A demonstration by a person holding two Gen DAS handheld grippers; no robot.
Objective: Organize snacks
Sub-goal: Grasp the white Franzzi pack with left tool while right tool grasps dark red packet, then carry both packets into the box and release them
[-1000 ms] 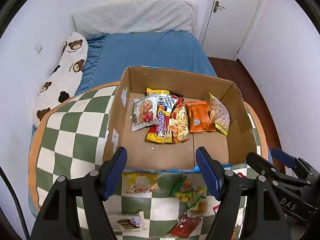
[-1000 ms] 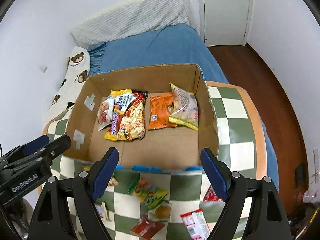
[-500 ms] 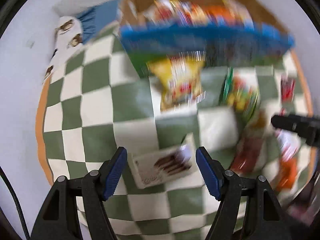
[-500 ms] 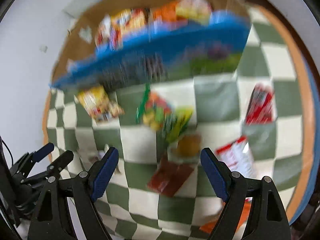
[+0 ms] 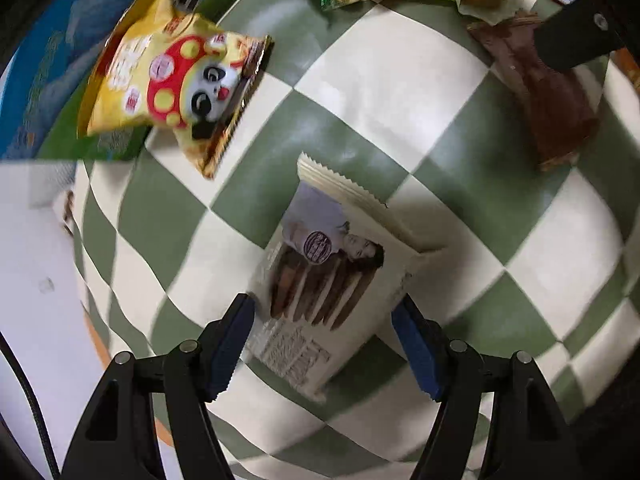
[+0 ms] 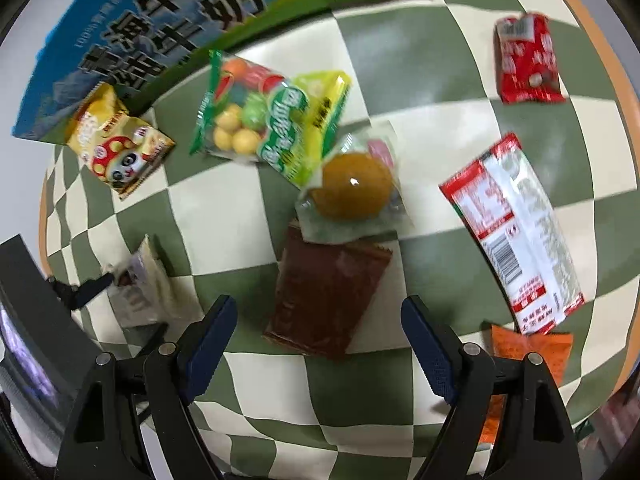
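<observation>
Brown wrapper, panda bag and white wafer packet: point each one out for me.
brown wrapper (image 6: 328, 296), right wrist view, middle of its face.
panda bag (image 5: 172, 88), left wrist view, on the red mushroom print.
white wafer packet (image 5: 324, 276), left wrist view, on the printed wafer sticks.

checkered cloth and a pale wall

a green-and-cream checkered cloth (image 5: 460, 92) with an orange border (image 6: 624, 96) covers the surface in both views, lying mostly flat with soft creases. at the left edge of the left wrist view a plain white wall (image 5: 36, 264) shows past the cloth's edge, and a thin black cable (image 5: 24, 380) runs along the lower left corner.
</observation>
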